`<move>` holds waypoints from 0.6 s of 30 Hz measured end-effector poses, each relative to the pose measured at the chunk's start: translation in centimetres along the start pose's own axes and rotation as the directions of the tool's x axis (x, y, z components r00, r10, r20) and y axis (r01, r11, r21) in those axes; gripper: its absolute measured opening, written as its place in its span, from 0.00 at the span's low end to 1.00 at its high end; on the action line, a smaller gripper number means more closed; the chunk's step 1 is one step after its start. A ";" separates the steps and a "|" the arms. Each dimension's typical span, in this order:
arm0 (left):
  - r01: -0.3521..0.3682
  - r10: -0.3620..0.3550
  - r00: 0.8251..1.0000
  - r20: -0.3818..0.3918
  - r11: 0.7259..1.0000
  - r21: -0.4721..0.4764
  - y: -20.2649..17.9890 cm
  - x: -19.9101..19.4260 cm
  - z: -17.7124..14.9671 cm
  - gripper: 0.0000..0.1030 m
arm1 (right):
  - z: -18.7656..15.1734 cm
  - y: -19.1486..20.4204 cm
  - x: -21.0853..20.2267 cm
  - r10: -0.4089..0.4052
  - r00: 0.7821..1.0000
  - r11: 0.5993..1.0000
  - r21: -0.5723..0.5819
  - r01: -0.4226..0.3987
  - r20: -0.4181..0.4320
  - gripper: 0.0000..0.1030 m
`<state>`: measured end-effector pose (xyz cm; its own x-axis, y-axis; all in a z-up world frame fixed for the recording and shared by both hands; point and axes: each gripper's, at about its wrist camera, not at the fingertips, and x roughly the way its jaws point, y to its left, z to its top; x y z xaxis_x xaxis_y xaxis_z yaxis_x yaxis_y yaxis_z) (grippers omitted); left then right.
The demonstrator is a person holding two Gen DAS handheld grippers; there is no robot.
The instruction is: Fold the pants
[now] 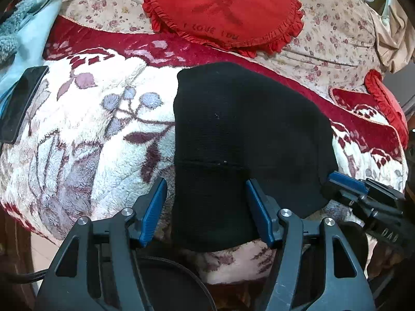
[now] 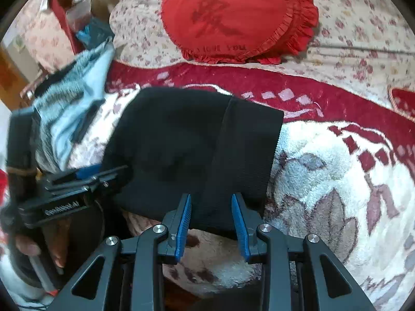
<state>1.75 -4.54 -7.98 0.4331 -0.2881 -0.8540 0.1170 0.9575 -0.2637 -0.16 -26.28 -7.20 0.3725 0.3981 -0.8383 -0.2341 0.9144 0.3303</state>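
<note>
Black pants (image 1: 233, 142) lie folded into a compact block on the fleece blanket (image 1: 90, 129). Left gripper (image 1: 206, 202) stands wide, pads clear; right gripper (image 2: 211, 219) half-open, gripping nothing. Folding looks nearly done (maybe one last tidy). Red cushion (image 1: 223, 7) beyond.

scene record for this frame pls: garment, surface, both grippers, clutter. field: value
garment: black pants, folded into a compact stack, flat
surface: fleece floral blanket on a bed
left gripper: jaws open, straddling the stack's near edge, no pinch
right gripper: jaws open over the near edge, no pinch
clutter: red heart cushion behind the stack; dark phone at blanket's edge
</note>
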 end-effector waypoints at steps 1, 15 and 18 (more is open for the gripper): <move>0.006 -0.006 1.000 0.001 1.000 0.000 0.2 -0.2 0.1 0.61 | 0.0 -0.3 -0.4 0.021 1.000 1.000 0.016 -0.021 0.011 0.30; 0.111 -0.114 0.993 -0.040 0.991 -0.078 1.5 2.0 1.7 0.76 | 2.2 -5.9 3.9 0.238 0.970 0.945 0.242 -0.219 -0.054 0.60; 0.130 -0.133 0.991 -0.031 0.987 -0.099 1.4 2.5 1.9 0.79 | 2.9 -6.0 4.5 0.261 0.964 0.938 0.251 -0.239 -0.057 0.63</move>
<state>4.71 -3.89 -9.61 0.3855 -0.4136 -0.8248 0.0833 0.9059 -0.4153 5.49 -29.76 -11.71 0.2472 0.6180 -0.7463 -0.0832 0.7809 0.6191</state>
